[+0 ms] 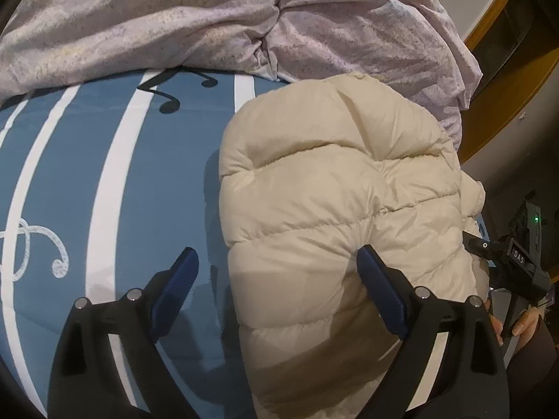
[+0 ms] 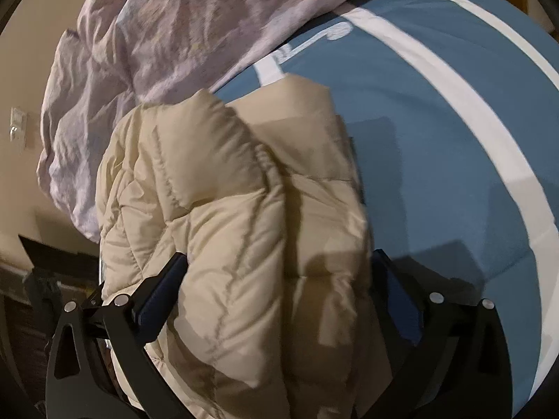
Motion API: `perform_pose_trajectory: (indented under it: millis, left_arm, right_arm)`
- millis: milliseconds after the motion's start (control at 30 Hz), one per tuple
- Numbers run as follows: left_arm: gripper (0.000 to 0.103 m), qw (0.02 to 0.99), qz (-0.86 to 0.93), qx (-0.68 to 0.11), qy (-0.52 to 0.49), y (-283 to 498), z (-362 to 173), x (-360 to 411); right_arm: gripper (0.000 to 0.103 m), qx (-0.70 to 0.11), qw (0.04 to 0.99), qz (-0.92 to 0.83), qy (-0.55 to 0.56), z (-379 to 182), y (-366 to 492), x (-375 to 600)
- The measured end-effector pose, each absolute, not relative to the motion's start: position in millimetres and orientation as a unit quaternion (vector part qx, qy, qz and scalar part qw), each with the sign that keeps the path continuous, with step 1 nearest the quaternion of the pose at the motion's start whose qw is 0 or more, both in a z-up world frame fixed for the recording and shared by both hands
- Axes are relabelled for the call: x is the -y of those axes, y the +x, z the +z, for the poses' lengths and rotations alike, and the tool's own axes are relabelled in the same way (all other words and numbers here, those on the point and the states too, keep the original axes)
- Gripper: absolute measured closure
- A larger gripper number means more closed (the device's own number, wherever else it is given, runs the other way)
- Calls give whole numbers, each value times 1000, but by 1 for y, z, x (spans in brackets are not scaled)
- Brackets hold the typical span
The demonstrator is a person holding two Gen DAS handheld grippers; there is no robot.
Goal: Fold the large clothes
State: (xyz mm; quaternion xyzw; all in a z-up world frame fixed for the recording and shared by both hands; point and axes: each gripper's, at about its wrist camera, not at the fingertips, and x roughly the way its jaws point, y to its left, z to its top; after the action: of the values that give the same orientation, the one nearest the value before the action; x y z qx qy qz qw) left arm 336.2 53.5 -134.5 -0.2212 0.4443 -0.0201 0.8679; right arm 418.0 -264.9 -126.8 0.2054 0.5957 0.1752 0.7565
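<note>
Lying bunched on the blue striped bedsheet (image 1: 167,181), the cream puffer jacket (image 1: 335,188) sits between our right gripper's (image 2: 279,279) spread fingers; our left gripper (image 1: 277,272) gapes, its right finger touching the jacket.

Only readable text: white letters "DAS" on a small label on the black body of the right gripper (image 1: 517,262), seen at the right edge of the left wrist view. The blue bedsheet with white stripes (image 1: 167,181) carries printed music notes and a treble clef, no words. Nothing legible in the right wrist view.
</note>
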Motion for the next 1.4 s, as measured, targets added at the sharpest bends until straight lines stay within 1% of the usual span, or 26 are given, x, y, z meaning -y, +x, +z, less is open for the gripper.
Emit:
perform_pose_trajectory:
  millis: [100, 133, 167, 200, 267, 300, 367, 433, 567, 867, 933, 967, 1033, 1067, 1133, 1167, 1233, 1333, 1400]
  left_arm:
    - [11, 865, -24, -446, -229, 337, -137, -54]
    - [11, 864, -24, -447, -231, 338, -138, -54]
    - [11, 863, -25, -447, -233, 338, -138, -54]
    - [11, 863, -25, -447, -234, 338, -139, -55]
    - [11, 861, -26, -446, -242, 339, -139, -56]
    - [11, 860, -26, -446, -246, 339, -139, -57]
    - [11, 857, -30, -445, -259, 340, -140, -60]
    - [11, 855, -33, -443, -267, 341, -139, -62]
    - [11, 856, -37, -434, -278, 341, -134, -63]
    - [11, 837, -70, -449, -304, 352, -143, -55]
    - [15, 833, -76, -449, -313, 354, -146, -55]
    - [18, 833, -78, -447, -317, 354, -147, -55]
    - [29, 832, -82, -442, -325, 353, -147, -57]
    - [33, 832, -82, -439, -328, 352, -147, -58]
    - [44, 832, -80, -431, -338, 350, -146, -64]
    - [47, 833, -79, -428, -343, 349, -145, -67]
    - [57, 833, -73, -419, -353, 346, -141, -76]
    - [63, 838, -58, -405, -360, 342, -134, -94]
    - [65, 845, -44, -397, -356, 340, -128, -106]
  right_arm:
    - [1, -597, 750, 195, 207, -129, 421, 259]
    - [4, -597, 749, 201, 208, -130, 422, 258]
    - [12, -598, 745, 210, 211, -131, 423, 256]
    - [16, -599, 739, 218, 218, -132, 424, 254]
    - [31, -602, 727, 232, 234, -136, 426, 255]
    - [35, -603, 722, 238, 242, -138, 426, 256]
    - [47, -600, 716, 248, 256, -140, 426, 259]
    - [51, -598, 714, 252, 261, -141, 425, 260]
    - [54, -598, 715, 253, 259, -140, 424, 260]
    - [55, -601, 710, 254, 266, -142, 427, 259]
    - [55, -602, 707, 255, 270, -144, 428, 261]
    - [56, -603, 705, 256, 273, -144, 429, 260]
    - [58, -603, 702, 258, 278, -144, 430, 258]
    - [59, -602, 701, 260, 281, -143, 431, 256]
    - [61, -601, 697, 267, 285, -141, 435, 250]
    - [62, -600, 697, 271, 286, -140, 436, 247]
    - [64, -599, 694, 280, 285, -138, 440, 239]
    - [67, -596, 690, 301, 280, -132, 450, 215]
    - [69, -593, 689, 316, 272, -128, 458, 195]
